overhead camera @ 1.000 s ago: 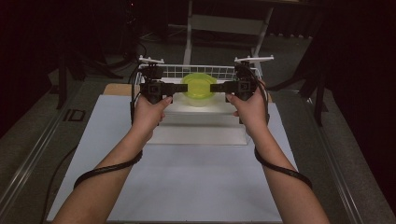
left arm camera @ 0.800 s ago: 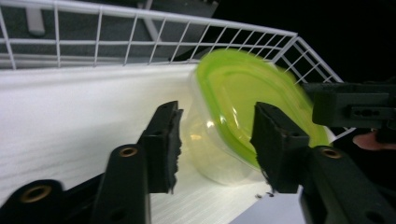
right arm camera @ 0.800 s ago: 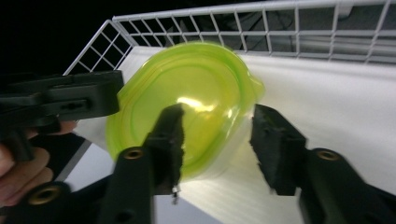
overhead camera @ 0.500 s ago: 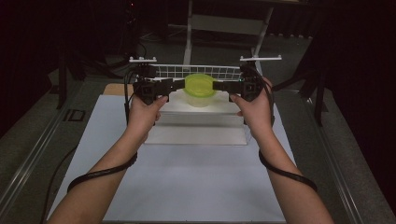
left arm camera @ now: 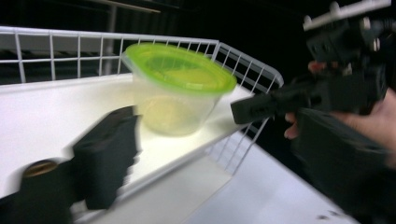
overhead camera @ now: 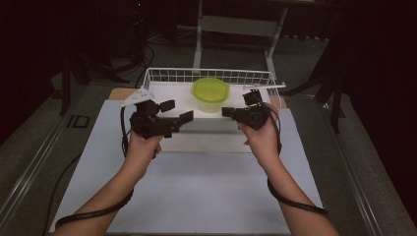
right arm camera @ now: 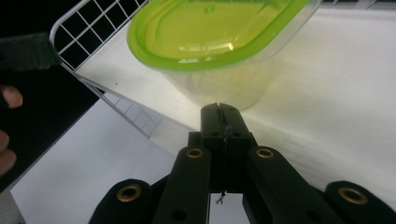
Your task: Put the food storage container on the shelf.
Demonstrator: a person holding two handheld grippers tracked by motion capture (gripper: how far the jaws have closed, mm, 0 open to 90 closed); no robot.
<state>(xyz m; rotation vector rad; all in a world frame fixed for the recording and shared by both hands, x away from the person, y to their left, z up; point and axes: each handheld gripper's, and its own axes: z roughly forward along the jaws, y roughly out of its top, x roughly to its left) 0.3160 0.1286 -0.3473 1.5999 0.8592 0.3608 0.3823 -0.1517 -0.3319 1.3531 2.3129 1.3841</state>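
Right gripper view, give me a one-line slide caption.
Shut right tool pointing at a green-lidded clear container sitting in a white wire basket.

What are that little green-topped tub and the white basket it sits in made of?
The tub looks like clear, slightly cloudy plastic: the white surface under it shows through its wall. Its green lid seems glossy translucent plastic, catching highlights. The basket appears to be thin metal wire with a smooth white coating, judging by its fine grid walls, though I can't be certain.
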